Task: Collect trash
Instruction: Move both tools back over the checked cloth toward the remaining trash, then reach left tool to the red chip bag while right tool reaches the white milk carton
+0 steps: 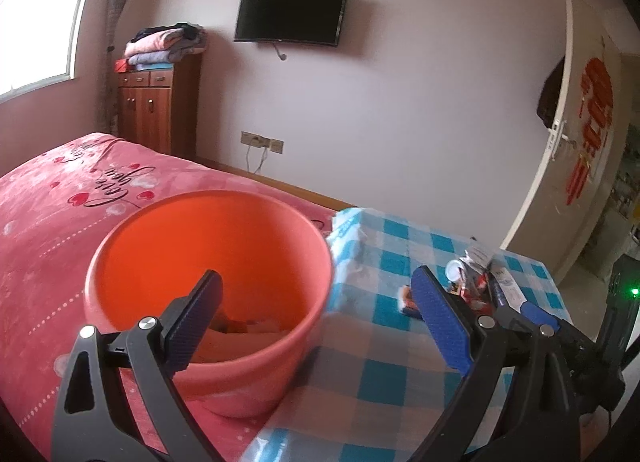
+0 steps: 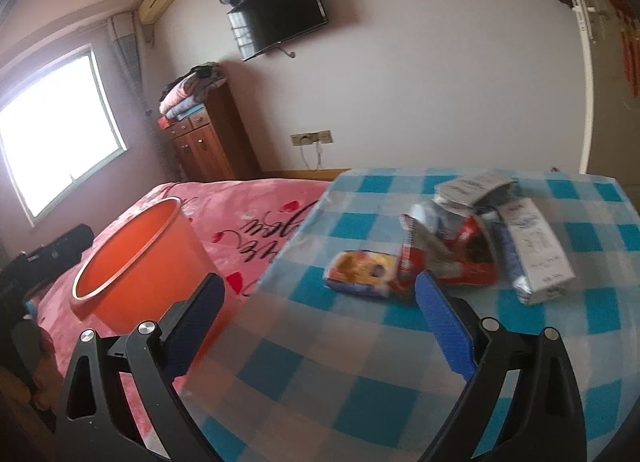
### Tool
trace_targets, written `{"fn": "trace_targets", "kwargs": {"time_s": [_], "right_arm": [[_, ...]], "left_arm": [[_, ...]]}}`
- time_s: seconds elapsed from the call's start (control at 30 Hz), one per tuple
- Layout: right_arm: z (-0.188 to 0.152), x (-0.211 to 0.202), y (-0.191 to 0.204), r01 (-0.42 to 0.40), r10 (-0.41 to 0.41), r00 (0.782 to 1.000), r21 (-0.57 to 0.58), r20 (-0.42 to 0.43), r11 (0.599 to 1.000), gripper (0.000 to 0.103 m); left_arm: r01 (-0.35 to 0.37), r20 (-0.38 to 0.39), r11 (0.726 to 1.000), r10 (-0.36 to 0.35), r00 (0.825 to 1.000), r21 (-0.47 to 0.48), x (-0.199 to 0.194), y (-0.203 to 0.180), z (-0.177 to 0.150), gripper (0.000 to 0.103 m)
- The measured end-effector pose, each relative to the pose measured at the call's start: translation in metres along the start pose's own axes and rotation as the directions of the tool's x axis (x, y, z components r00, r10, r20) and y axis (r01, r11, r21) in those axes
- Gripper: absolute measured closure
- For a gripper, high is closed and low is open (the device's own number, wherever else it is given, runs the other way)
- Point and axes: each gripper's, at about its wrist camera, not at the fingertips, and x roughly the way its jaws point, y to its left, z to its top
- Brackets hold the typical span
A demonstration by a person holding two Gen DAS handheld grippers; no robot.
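Right gripper (image 2: 318, 326) hangs over the near part of the checked table (image 2: 360, 402), jaws spread wide with nothing between them; the trash pile sits just ahead of it: a yellow snack packet (image 2: 360, 272) nearest, a red wrapper (image 2: 452, 254) touching it on the right, a white carton (image 2: 536, 250) beyond that, a grey pouch (image 2: 472, 188) at the back; frame is motion-blurred, so the edges are soft

Left gripper (image 1: 318, 320) is also released and empty, poised at the rim of the orange bucket (image 1: 208, 262), which stands on the pink bed (image 1: 60, 222) against the table's edge; some trash already lies in the bottom

Step in hand, as I read it: right gripper goes for the next piece; suggest the yellow packet, since it is closest and partly clear of the rest; straddle it across the short side, pads low to the cloth, and close on the packet only, not the red wrapper that overlaps it; avoid snagging the tablecloth; lift clear before swinging left to the bucket; left gripper should stay out of the drop path
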Motion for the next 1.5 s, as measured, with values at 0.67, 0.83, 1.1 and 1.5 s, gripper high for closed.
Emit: {"fn": "trace_targets", "kwargs": {"time_s": [0.67, 0.83, 1.1, 1.5], "right_arm": [[-0.029, -0.031, -0.095, 0.114, -0.115, 0.993, 0.141, 0.001, 0.984, 0.007], [-0.033, -0.031, -0.118, 0.133, -0.134, 0.991, 0.164, -0.009, 0.977, 0.007], [-0.034, -0.028, -0.154, 0.158, -0.153, 0.987, 0.203, -0.042, 0.966, 0.007], [-0.014, -0.007, -0.194, 0.176, -0.147, 0.98, 0.25, -0.13, 0.952, 0.007]], "left_arm": [[0.077, -0.1, 0.987, -0.063, 0.993, 0.142, 0.026, -0.085, -0.021, 0.008], [0.096, -0.143, 0.979, -0.07, 0.987, 0.181, 0.044, -0.106, -0.028, 0.008], [0.173, -0.222, 0.968, -0.131, 0.966, 0.181, 0.091, -0.142, -0.045, 0.008], [0.302, -0.299, 0.934, -0.237, 0.924, 0.192, 0.166, -0.182, -0.055, 0.008]]}}
